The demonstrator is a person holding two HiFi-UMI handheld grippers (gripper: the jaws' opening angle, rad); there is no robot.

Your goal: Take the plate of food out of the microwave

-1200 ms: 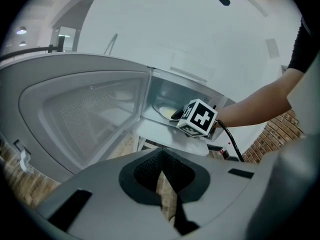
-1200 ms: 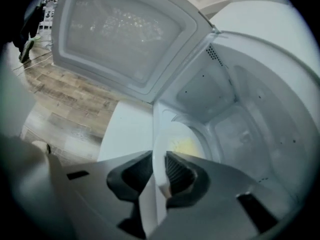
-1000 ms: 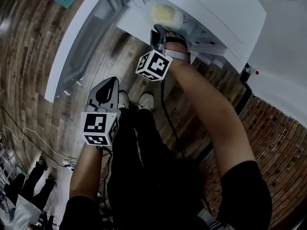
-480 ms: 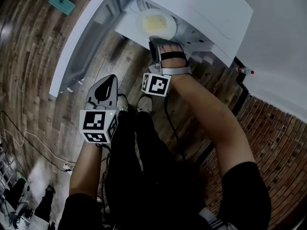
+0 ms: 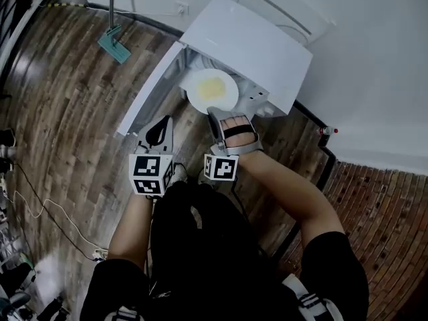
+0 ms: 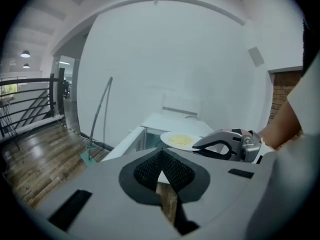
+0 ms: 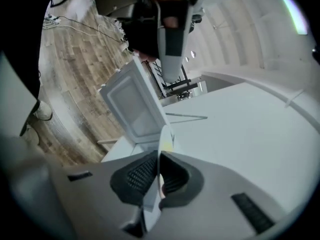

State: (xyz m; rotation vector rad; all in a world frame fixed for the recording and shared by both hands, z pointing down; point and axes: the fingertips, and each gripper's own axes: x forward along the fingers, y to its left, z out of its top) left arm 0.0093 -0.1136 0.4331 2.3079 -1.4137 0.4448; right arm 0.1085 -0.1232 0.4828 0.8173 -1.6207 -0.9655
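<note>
A white plate (image 5: 211,89) with yellow food hangs at the open front of the white microwave (image 5: 254,45). My right gripper (image 5: 215,114) is shut on the plate's near rim; its jaws have just been closing onto that rim. In the right gripper view the plate (image 7: 165,138) shows edge-on between the pads of the right gripper (image 7: 159,171). The left gripper view shows the plate (image 6: 181,140) level, gripped by the right gripper (image 6: 197,146). My left gripper (image 5: 160,124) hangs shut and empty left of the plate, below the open door (image 5: 150,89); its pads meet at the tips (image 6: 160,159).
The microwave stands low on a wooden floor (image 5: 73,126), its door swung out to the left. A teal mop (image 5: 115,45) leans at the back wall. Cables (image 5: 40,206) trail at the left. A brick wall (image 5: 388,206) and a small red-topped bottle (image 5: 326,131) are at the right.
Both grippers have risen. The plate has come up and out of the microwave's cavity with the right gripper. The microwave now looks smaller and farther below.
</note>
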